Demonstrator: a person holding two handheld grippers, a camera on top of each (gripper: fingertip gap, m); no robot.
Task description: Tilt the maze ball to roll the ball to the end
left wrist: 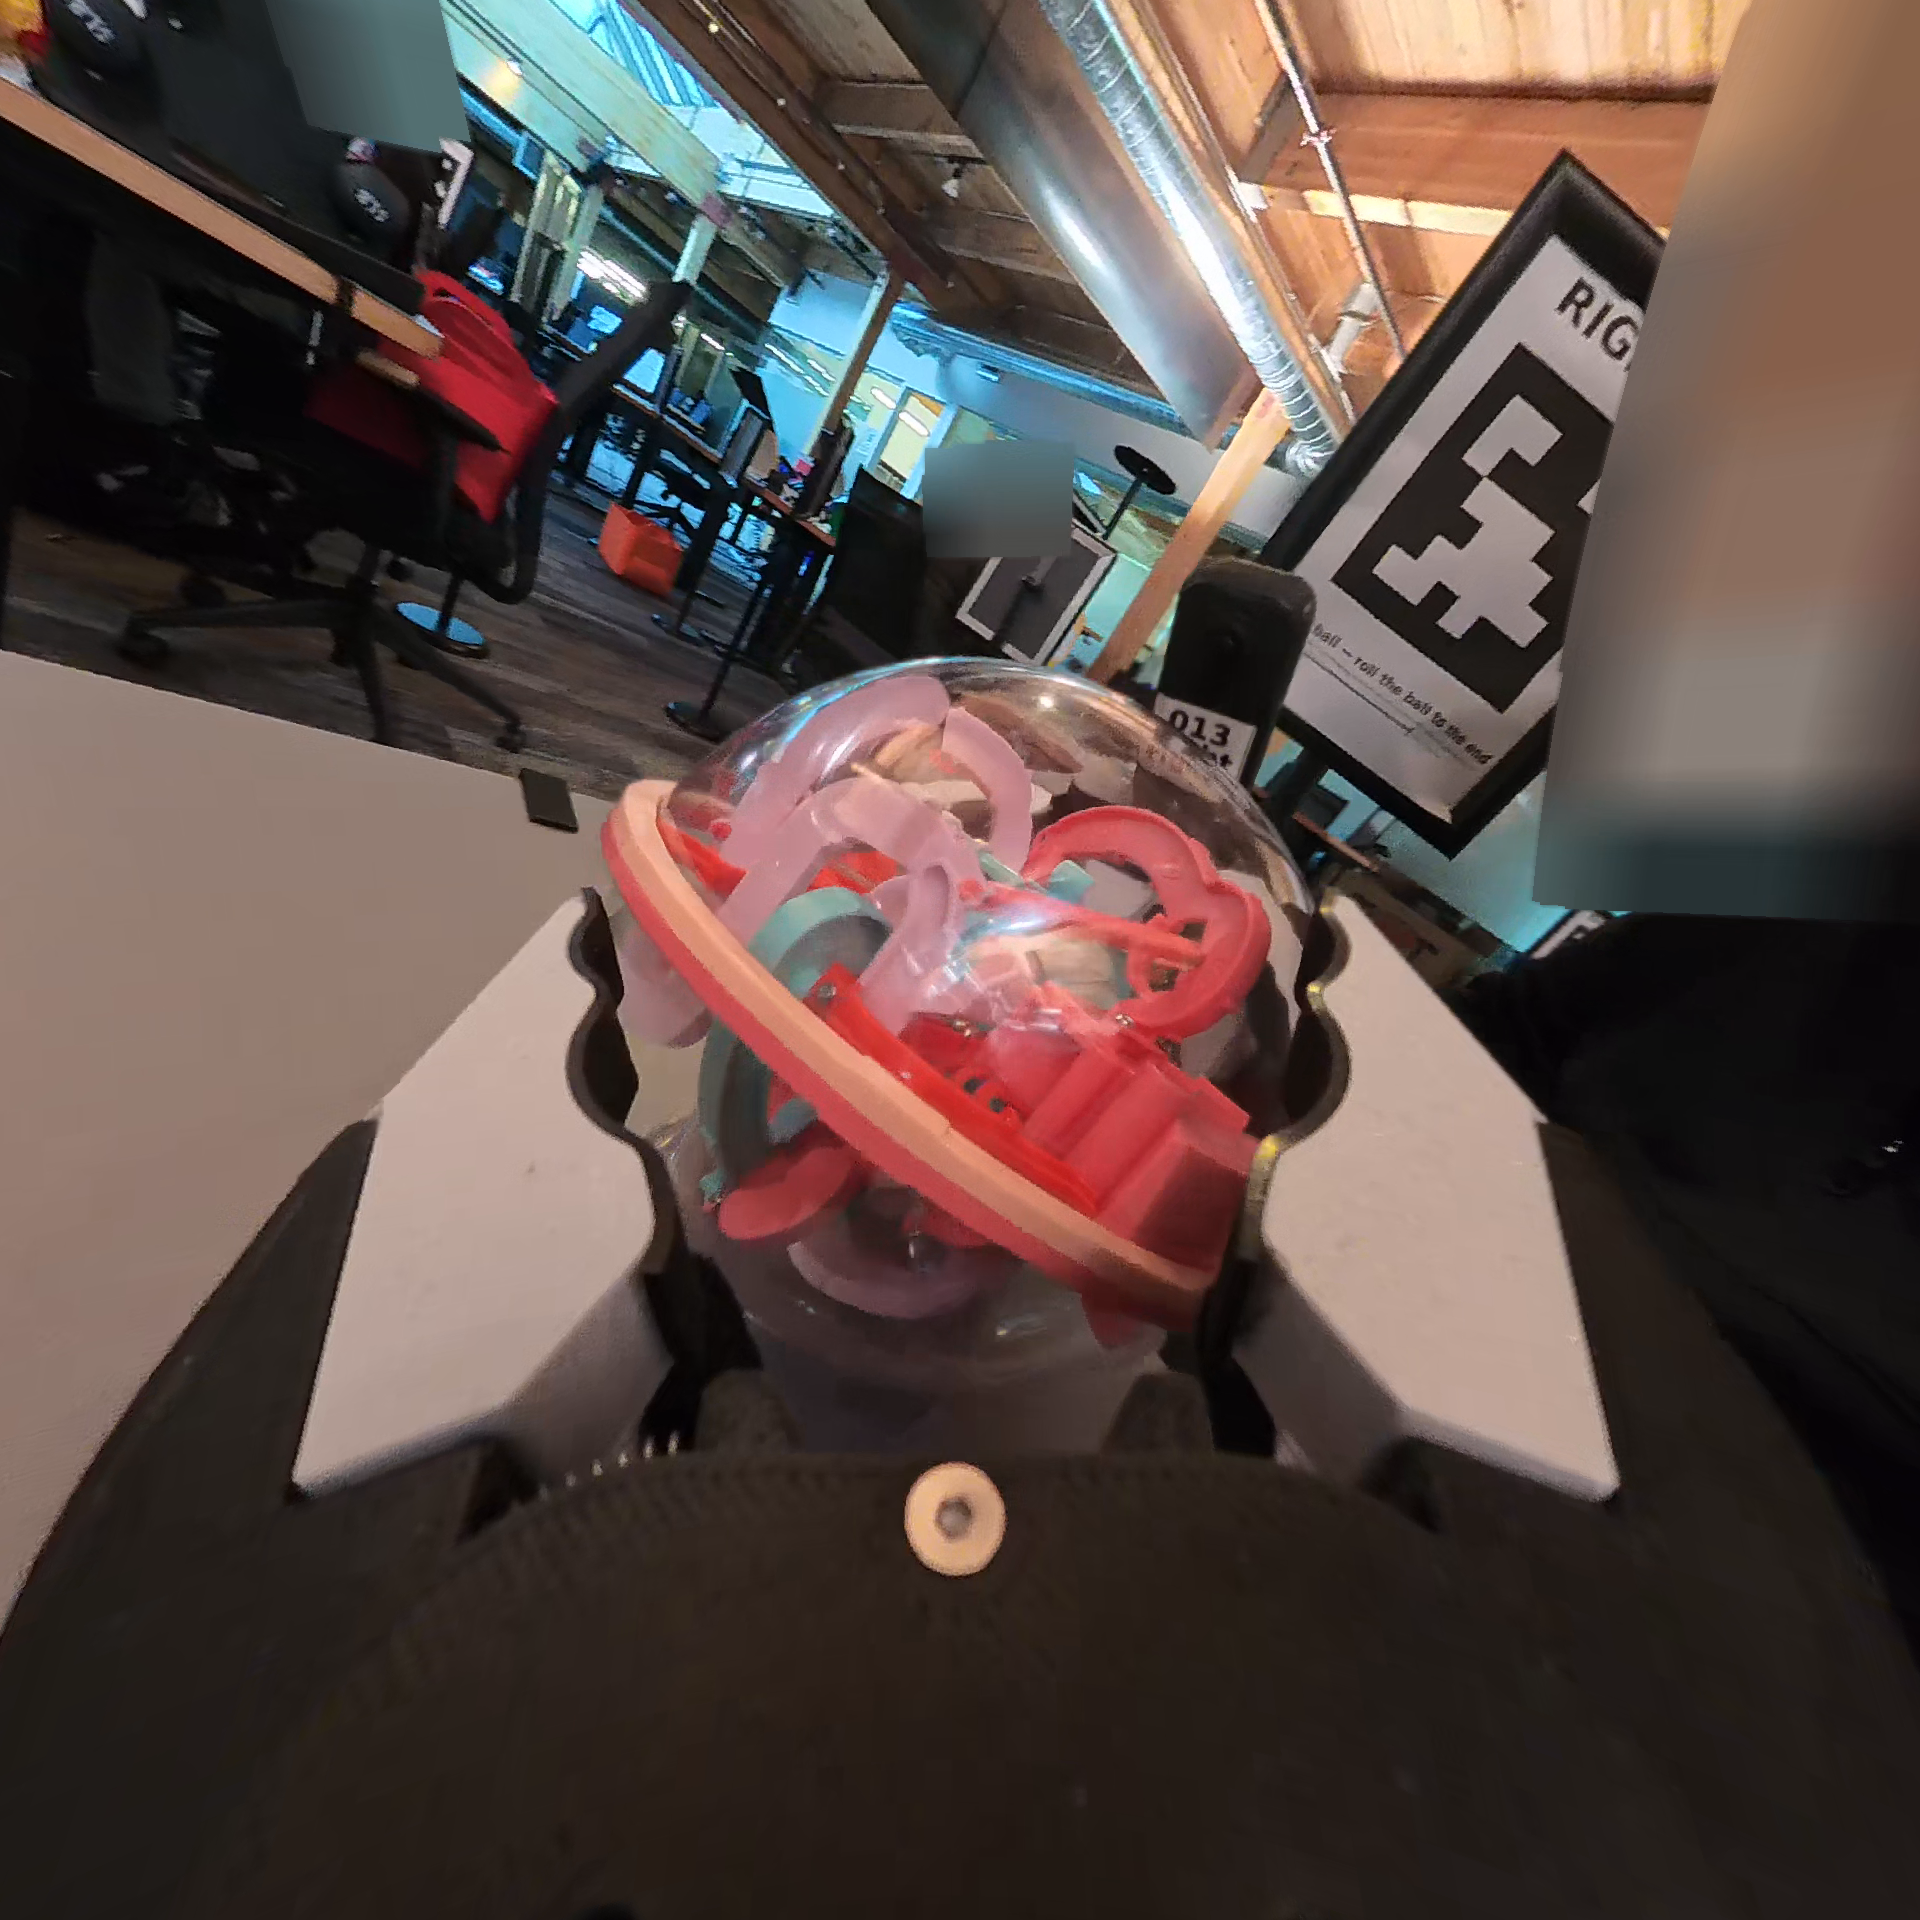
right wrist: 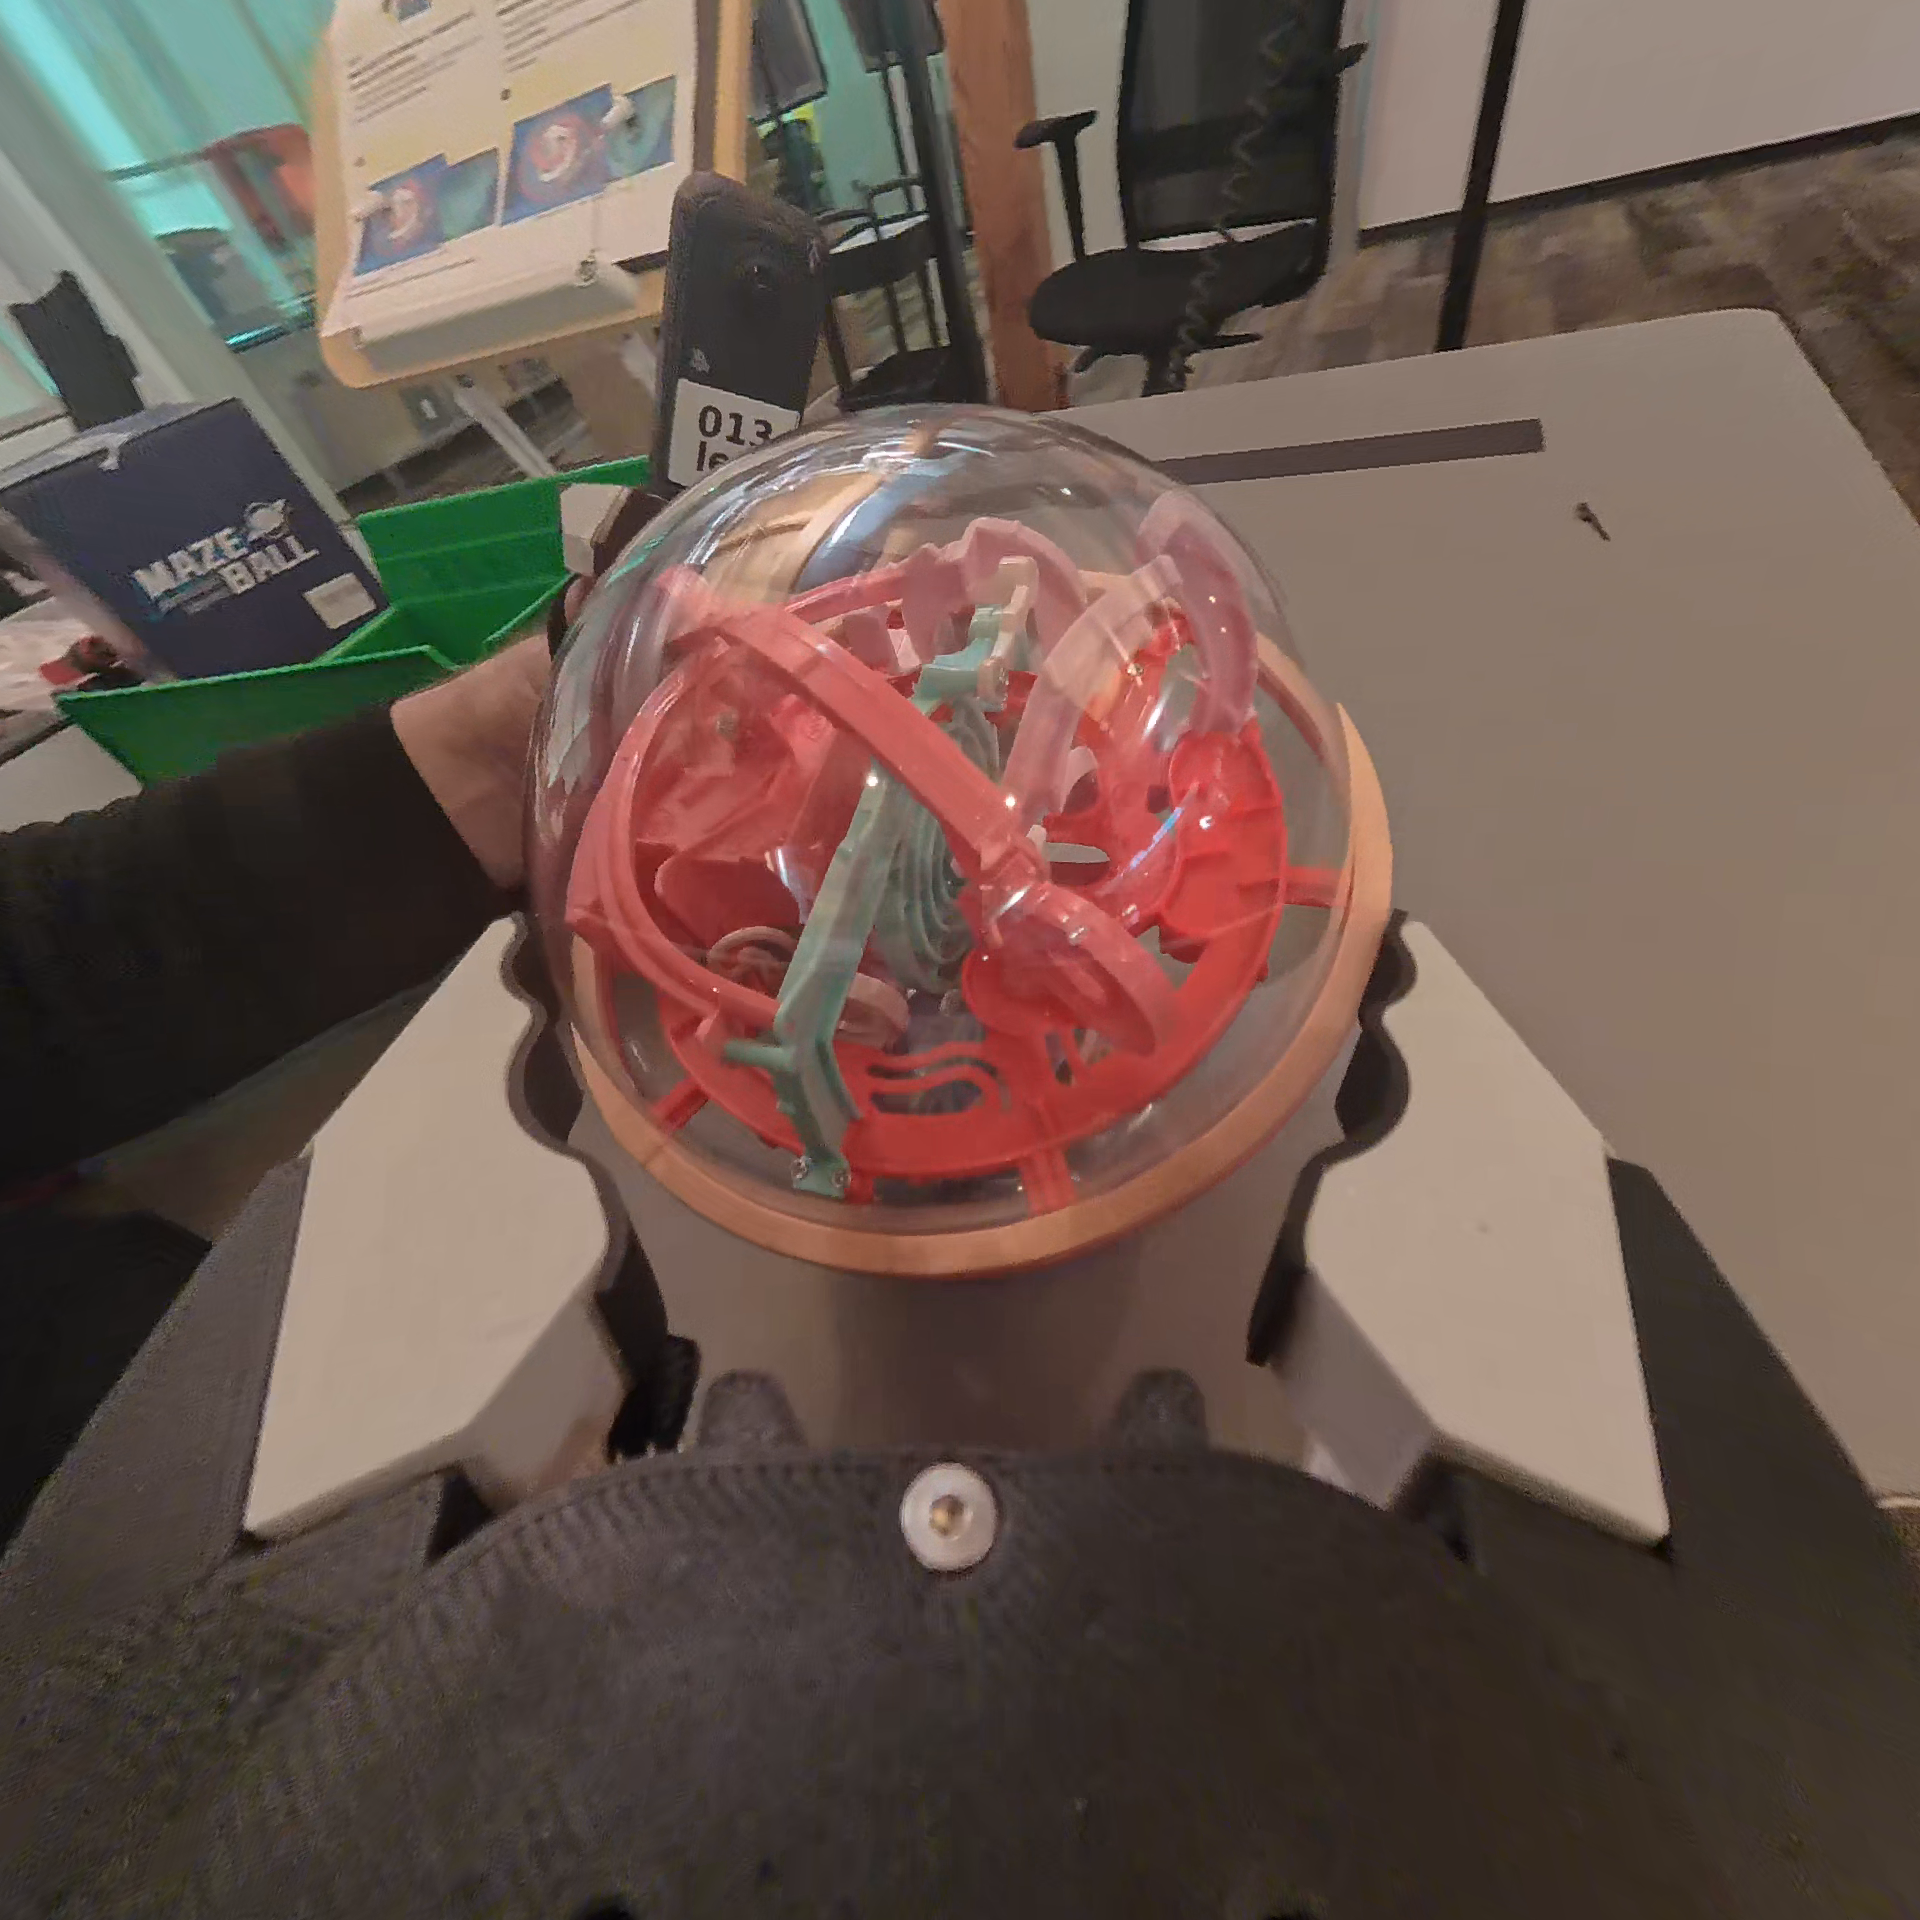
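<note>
Your left gripper is clamped on the maze ball: both wavy black pads press the clear shell, 1 on each side, with the ball seated deep between the white fingers. Your right gripper grips the same ball the same way, pads against the shell on both sides just behind the orange equator ring. So the ball is held up off the table between the 2 grippers, none of it resting on the surface.

In the left wrist view the ring runs diagonally, high on the ball's left and low on its right, so the ball sits tilted. Red, pink and teal tracks fill the inside; a red block sits low on the ball's right, just under the ring.

In the right wrist view the clear dome faces the camera, with a teal ramp running down the middle of the red tracks.

I can't pick out the small inner ball in either view.

Left of the ball in the right wrist view: your hand and dark sleeve, then a green bin and a dark blue box behind it. A black camera stick rises just behind the ball.
</note>
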